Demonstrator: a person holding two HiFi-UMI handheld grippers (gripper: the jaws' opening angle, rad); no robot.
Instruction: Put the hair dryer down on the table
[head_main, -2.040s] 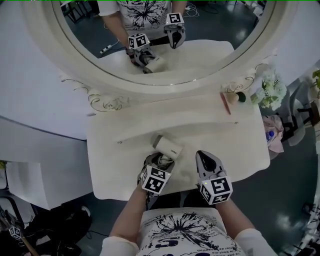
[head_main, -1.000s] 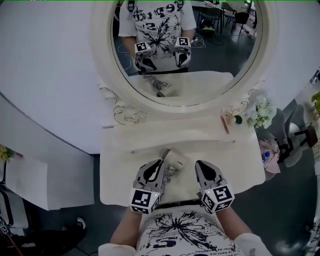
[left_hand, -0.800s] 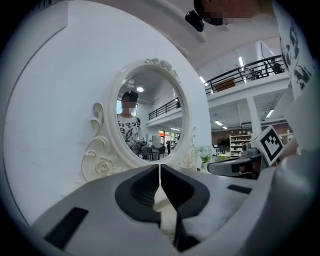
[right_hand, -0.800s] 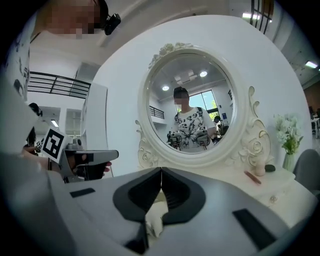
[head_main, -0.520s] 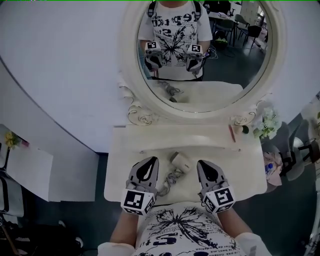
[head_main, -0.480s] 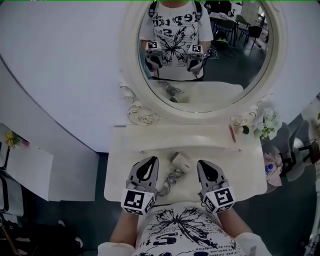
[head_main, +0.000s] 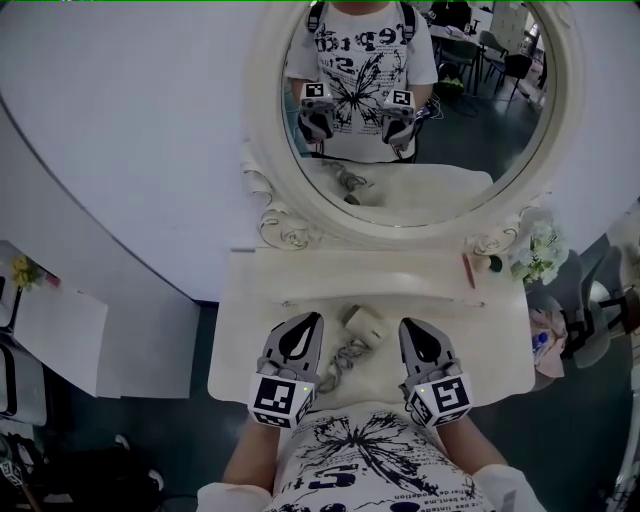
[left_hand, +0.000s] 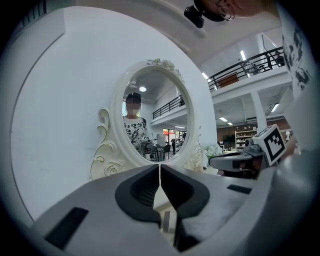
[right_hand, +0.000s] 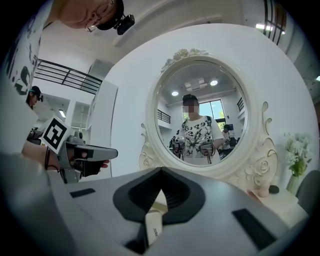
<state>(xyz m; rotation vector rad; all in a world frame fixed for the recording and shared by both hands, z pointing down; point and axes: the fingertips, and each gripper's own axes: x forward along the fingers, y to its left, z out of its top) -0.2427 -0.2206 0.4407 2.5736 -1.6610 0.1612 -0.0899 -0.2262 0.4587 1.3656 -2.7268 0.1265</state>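
The cream hair dryer (head_main: 365, 324) lies on the white dressing table (head_main: 480, 330), its grey cord (head_main: 343, 353) coiled just in front of it. Neither gripper touches it. My left gripper (head_main: 311, 318) sits to the left of the dryer and cord with its jaws shut and nothing between them, the tips meeting in the left gripper view (left_hand: 159, 166). My right gripper (head_main: 407, 324) hovers to the dryer's right, also shut on nothing (right_hand: 161, 170). Part of the hair dryer (right_hand: 153, 226) shows through the hollow behind the right jaws.
An oval mirror (head_main: 420, 110) in an ornate white frame stands at the back of the table and reflects the person and both grippers. A small bunch of white flowers (head_main: 537, 255) and a pink stick (head_main: 467, 270) sit at the back right corner.
Two seconds ago my left gripper was at the hair dryer's handle; it has since drawn back toward the person. The dryer stays on the table. The head view has tilted up.
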